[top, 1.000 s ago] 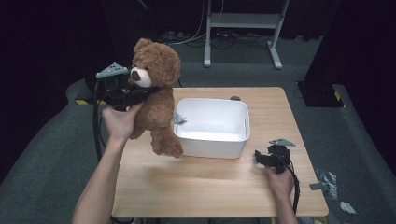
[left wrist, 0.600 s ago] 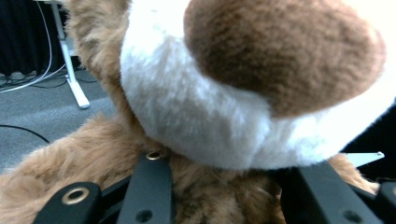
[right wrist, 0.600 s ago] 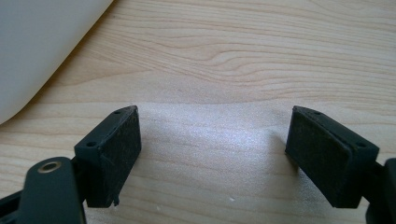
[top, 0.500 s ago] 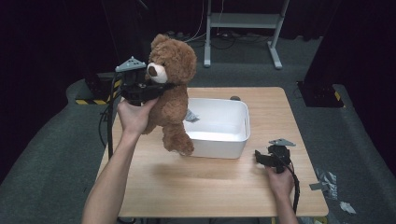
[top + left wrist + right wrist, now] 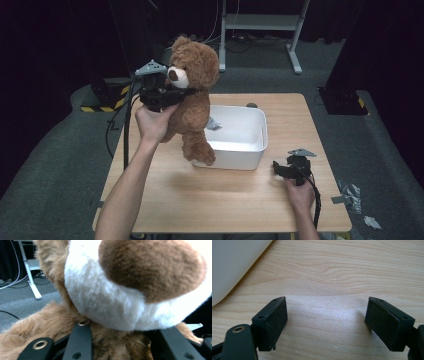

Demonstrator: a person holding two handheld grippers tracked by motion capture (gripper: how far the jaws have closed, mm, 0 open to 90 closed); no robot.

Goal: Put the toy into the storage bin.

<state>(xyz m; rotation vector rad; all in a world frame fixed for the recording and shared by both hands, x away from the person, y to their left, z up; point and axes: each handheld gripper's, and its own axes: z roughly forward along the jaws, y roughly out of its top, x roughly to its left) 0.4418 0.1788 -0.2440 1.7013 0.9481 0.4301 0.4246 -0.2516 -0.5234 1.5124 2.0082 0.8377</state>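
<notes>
Above the table's (image 5: 165, 200) left half, the left gripper (image 5: 172, 95) pinches a fluffy brown teddy bear (image 5: 192, 100) at its neck, hanging beside the white tub's (image 5: 257, 145) rim; the right gripper (image 5: 325, 322) rests spread on bare wood.

light: bright table (image 5: 240, 195), dark surroundings | glare: teddy bear (image 5: 140, 290) muzzle, perhaps overexposed | focus: soft

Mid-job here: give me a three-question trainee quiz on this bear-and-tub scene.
1. True or false: the left gripper is shut on the teddy bear.
2. Where does the bear hang? A) flat on the table B) in the air by the white tub's left side C) on the floor
3. How do the right gripper's jaws stand?

Key:
1. True; its jaws clamp the fur under the muzzle.
2. B
3. Open, nothing between them, over the wooden table.
</notes>
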